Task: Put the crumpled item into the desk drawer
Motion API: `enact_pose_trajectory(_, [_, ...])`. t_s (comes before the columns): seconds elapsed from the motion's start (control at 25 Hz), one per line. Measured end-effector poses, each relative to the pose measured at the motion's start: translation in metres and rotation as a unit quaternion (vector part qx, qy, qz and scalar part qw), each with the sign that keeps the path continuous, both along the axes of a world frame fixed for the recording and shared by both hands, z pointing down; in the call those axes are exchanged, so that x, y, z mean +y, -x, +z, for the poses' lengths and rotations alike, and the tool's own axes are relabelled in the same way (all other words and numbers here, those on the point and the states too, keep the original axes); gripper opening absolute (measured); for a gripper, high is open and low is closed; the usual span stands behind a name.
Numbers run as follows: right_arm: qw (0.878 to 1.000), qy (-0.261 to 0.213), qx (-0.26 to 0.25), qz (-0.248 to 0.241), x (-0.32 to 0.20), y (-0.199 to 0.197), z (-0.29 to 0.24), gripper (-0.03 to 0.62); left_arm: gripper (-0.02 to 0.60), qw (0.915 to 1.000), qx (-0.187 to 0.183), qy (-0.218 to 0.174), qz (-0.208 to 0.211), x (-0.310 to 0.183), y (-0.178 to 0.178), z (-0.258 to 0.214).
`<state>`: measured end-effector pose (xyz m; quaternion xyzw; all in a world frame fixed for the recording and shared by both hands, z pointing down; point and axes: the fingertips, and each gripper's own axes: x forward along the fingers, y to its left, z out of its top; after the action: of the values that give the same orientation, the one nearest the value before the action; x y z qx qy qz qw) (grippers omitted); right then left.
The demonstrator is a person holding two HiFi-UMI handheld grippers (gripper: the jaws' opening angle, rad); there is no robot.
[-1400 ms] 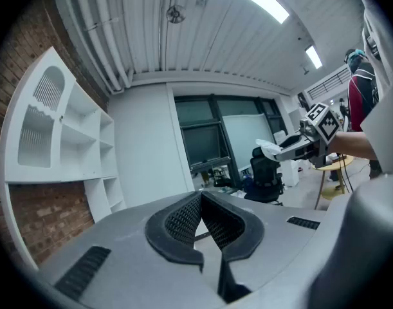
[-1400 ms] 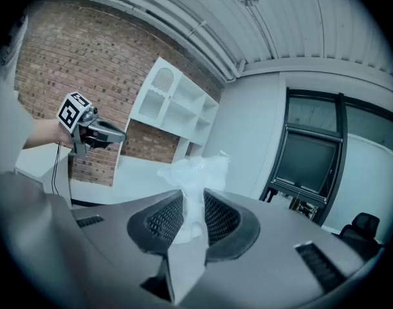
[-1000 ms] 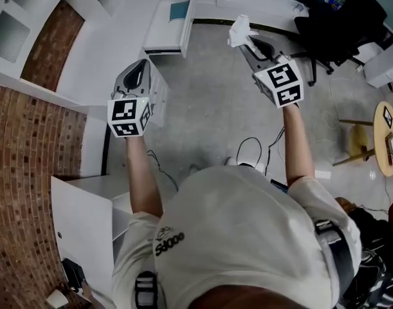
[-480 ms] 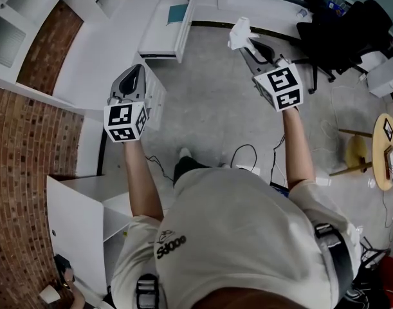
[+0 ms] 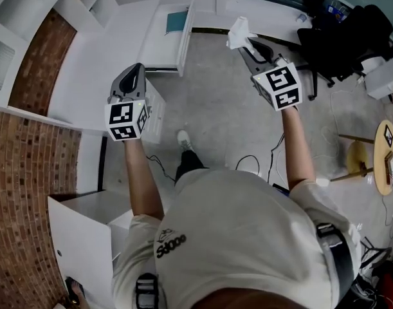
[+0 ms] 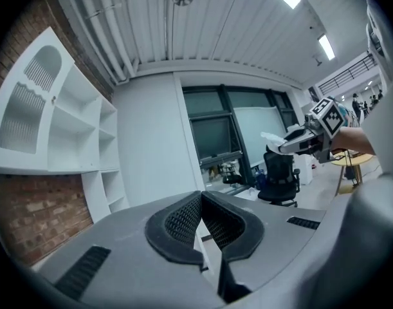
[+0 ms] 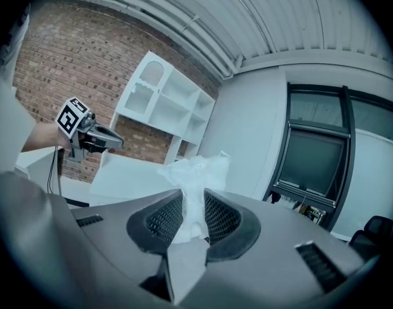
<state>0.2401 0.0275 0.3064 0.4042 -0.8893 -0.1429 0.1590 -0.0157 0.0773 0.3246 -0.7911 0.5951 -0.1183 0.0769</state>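
The crumpled white item (image 5: 237, 31) sticks up from my right gripper (image 5: 243, 40), which is shut on it; in the right gripper view the crumpled item (image 7: 195, 172) is pinched between the ribbed pads. The white desk (image 5: 112, 50) lies ahead to the left. Its drawer (image 5: 183, 44) is pulled out and a teal thing lies inside. The item hangs over the floor, just right of the drawer. My left gripper (image 5: 133, 79) is over the desk's near corner, jaws shut and empty (image 6: 201, 195).
A black office chair (image 5: 338, 37) stands right of the right gripper. White wall shelves (image 5: 29, 5) and a brick wall (image 5: 29, 166) run along the left. Cables (image 5: 254, 156) lie on the concrete floor, with a round wooden table (image 5: 389, 147) at far right.
The person has stepped forward, and a foot now shows below the grippers. The desk and open drawer have drawn nearer. The right grip on the crumpled item is unchanged.
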Motion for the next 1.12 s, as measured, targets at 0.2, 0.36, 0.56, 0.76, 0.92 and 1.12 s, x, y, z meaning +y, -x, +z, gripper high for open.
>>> enact_pose_trajectory(0.2, [1.0, -0.001, -0.003, 0.011, -0.065, 0.04, -0.011, 0.081, 0.018, 0.9999, -0.003, -0.005, 0.013, -0.071, 0.038, -0.012])
enact_pose_trajectory(0.36, [1.0, 0.005, -0.002, 0.017, -0.109, 0.073, -0.012, 0.081, 0.018, 0.9997, -0.004, 0.003, 0.025, -0.12, 0.066, -0.011])
enact_pose_trajectory(0.56, [1.0, 0.017, 0.002, 0.022, -0.159, 0.116, -0.008, 0.081, 0.018, 0.9993, 0.0, 0.012, 0.035, -0.173, 0.102, -0.008])
enact_pose_trajectory(0.76, [0.999, 0.023, 0.005, 0.028, -0.203, 0.15, -0.003, 0.081, 0.018, 0.9989, 0.006, 0.021, 0.041, -0.22, 0.134, -0.002])
enact_pose_trajectory(0.92, [0.999, 0.031, 0.009, 0.036, -0.236, 0.172, 0.004, 0.081, 0.018, 0.9982, 0.011, 0.027, 0.052, -0.256, 0.152, 0.002])
enact_pose_trajectory(1.12, [0.998, 0.044, 0.014, 0.043, -0.265, 0.196, 0.017, 0.081, 0.018, 0.9975, 0.018, 0.038, 0.057, -0.289, 0.172, 0.013])
